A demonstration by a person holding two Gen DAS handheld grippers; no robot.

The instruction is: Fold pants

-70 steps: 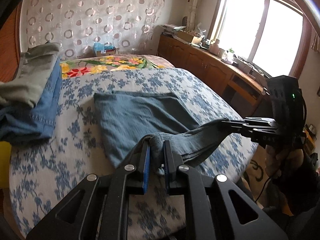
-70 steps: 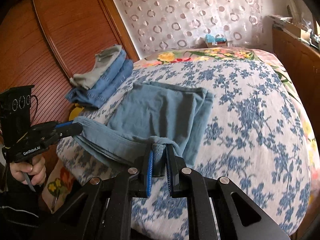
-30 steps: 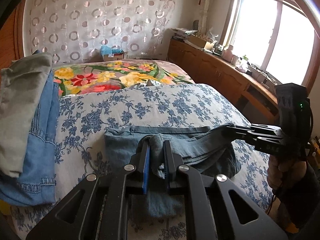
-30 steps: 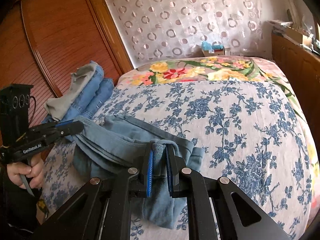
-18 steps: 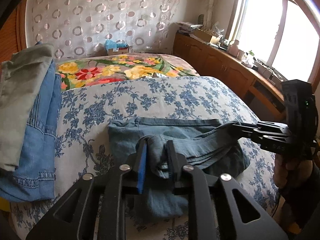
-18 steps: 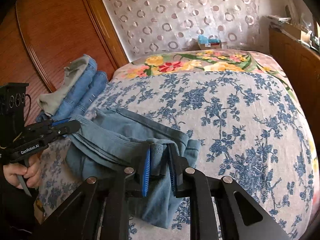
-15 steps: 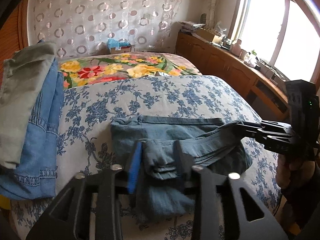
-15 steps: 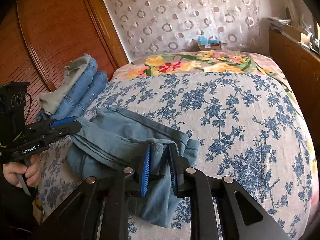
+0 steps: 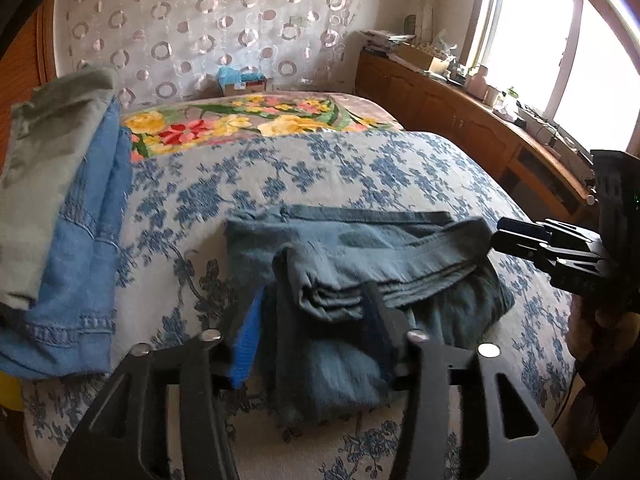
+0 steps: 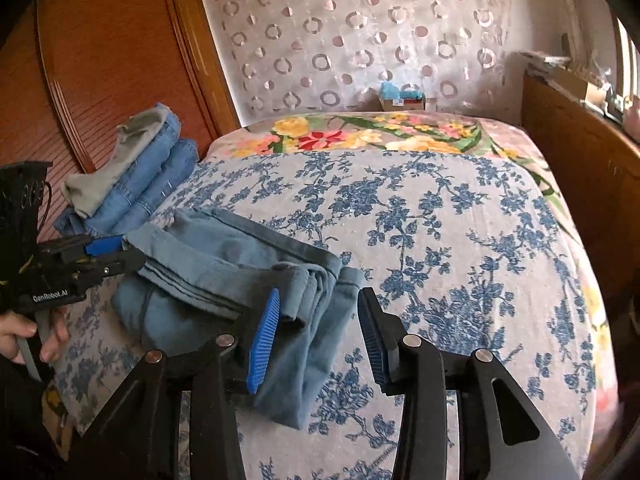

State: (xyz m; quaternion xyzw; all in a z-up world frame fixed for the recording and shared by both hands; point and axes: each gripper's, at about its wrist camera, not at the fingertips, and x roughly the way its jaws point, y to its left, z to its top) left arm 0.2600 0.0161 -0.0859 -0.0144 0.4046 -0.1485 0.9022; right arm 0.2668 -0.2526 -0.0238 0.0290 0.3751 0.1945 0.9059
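On the near part of the bed with the blue-flowered white cover (image 9: 360,160) lie the soft grey-blue cotton pants (image 9: 360,256), folded into a thick bundle. I judge them light and limp, not slippery; the best hold is on the stacked hem edges. At the far left rests a pile of folded denim and grey clothes (image 9: 60,220). The left claw (image 9: 316,336) is opening, cloth loose between its jaws; the right claw (image 10: 316,336) is opening too. One second ago both pinched the hems.

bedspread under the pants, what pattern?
Blue floral print on a pale ground on the bedspread; clearest in the right wrist view.
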